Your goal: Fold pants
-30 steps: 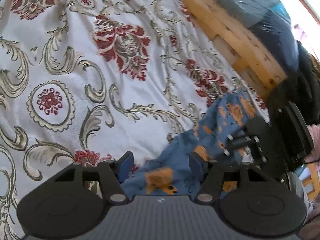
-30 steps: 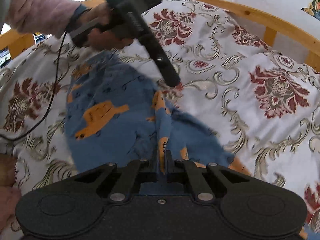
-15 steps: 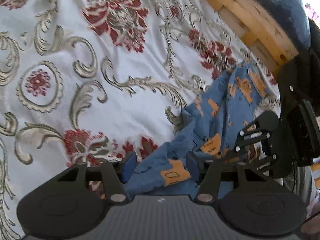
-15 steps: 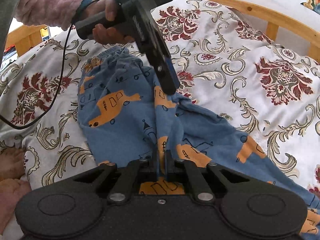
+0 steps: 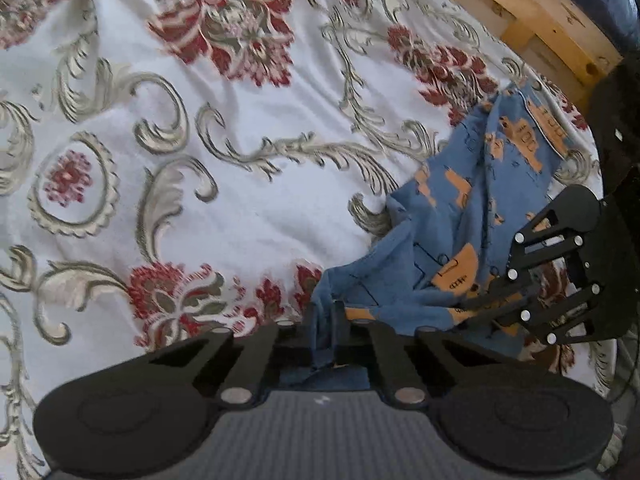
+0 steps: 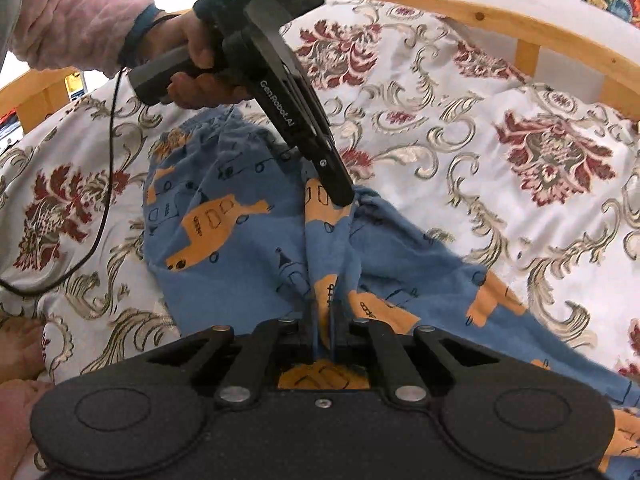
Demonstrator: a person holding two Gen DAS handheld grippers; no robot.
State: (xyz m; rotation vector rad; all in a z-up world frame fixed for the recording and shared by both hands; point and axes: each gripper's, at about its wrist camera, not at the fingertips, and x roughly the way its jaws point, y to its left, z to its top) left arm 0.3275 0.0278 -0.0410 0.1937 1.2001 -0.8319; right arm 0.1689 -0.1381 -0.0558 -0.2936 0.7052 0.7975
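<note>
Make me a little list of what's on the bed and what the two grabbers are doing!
pants: blue pants with orange vehicle prints, rumpled on the bedspread
bedspread: white bedspread with red flowers and grey scrolls
left gripper: left gripper, jaws just closed, pinching a fold of the pants
right gripper: right gripper, shut on a fold of the pants
bed frame: wooden rail behind

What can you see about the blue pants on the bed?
The pants are soft blue cloth printed with orange vehicles, lying rumpled on the flowered bedspread, gathered waistband toward the person's hand. The left gripper has just closed on a fold mid-garment; the right gripper pinches another fold nearer the camera.
</note>
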